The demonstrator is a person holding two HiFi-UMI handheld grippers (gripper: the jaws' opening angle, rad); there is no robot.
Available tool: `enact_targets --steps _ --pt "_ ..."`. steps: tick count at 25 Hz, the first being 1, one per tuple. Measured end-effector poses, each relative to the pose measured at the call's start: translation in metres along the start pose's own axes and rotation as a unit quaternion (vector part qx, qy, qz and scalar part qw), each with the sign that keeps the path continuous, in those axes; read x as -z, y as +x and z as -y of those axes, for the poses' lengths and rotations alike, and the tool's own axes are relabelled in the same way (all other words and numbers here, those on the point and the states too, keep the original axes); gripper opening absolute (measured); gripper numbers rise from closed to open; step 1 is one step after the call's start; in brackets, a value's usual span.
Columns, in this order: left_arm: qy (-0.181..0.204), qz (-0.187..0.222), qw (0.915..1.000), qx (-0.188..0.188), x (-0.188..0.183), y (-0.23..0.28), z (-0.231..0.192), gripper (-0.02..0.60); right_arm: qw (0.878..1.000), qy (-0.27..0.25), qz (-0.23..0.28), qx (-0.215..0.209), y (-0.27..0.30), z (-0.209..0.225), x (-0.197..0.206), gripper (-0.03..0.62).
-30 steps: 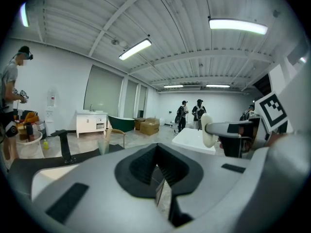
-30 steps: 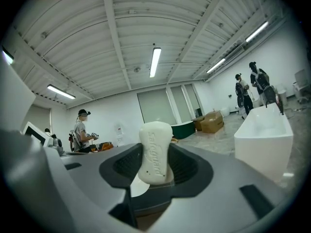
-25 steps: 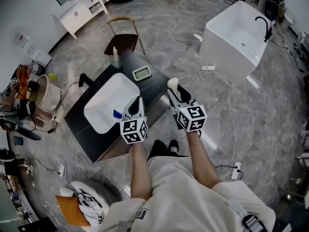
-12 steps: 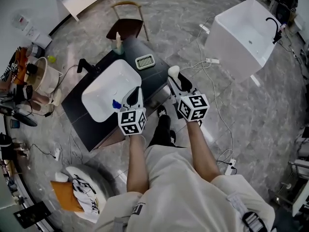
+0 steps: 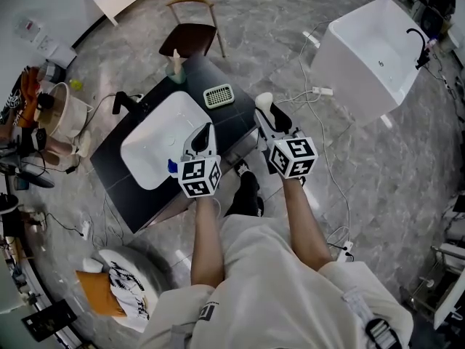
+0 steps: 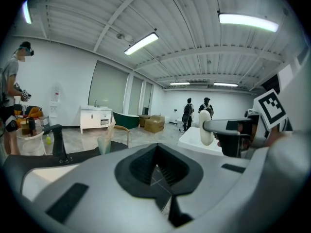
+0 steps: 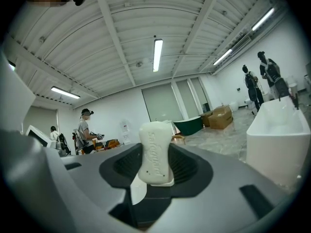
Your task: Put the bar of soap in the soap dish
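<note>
Between the jaws of my right gripper (image 7: 156,165) I am clamping the soap (image 7: 155,149), which is standing on end with its embossed face turned toward the camera. From the head view, this gripper is holding the soap in the air just past the edge of the counter (image 5: 116,167), near the dish (image 5: 219,96) but apart from it. My left gripper (image 5: 204,131) is hovering over the near rim of the sink (image 5: 152,147), its jaws pressed together on nothing.
</note>
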State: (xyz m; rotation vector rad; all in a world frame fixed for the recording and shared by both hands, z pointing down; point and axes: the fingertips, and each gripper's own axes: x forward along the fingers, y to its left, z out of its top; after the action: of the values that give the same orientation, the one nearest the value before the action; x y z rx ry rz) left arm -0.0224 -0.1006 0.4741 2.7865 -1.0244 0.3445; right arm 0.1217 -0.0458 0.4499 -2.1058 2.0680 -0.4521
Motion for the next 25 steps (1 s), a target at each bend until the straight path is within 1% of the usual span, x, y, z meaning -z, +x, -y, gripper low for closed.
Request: enact_targets --steps 8,12,16,20,25 --pt "-0.02 -0.009 0.9996 -0.019 -0.002 0.039 -0.024 0.005 1.0 -0.001 -0.019 -0.01 0.041 0.015 -0.001 0.173" --pt "-0.023 -0.022 0.9992 -0.023 -0.003 0.063 -0.035 0.005 0.999 -0.001 -0.039 -0.012 0.072 0.026 0.001 0.173" --pt "-0.032 -0.026 0.9987 -0.031 -0.005 0.079 -0.052 0.005 0.998 -0.006 -0.052 -0.026 0.1 0.026 0.0 0.173" --pt "-0.042 -0.028 0.9979 -0.041 -0.012 0.106 -0.073 0.005 0.997 -0.01 -0.07 -0.044 0.133 0.03 0.003 0.173" --pt "-0.057 -0.021 0.9961 -0.064 -0.028 0.132 -0.11 0.005 0.995 -0.007 -0.09 -0.052 0.171 0.04 0.0 0.173"
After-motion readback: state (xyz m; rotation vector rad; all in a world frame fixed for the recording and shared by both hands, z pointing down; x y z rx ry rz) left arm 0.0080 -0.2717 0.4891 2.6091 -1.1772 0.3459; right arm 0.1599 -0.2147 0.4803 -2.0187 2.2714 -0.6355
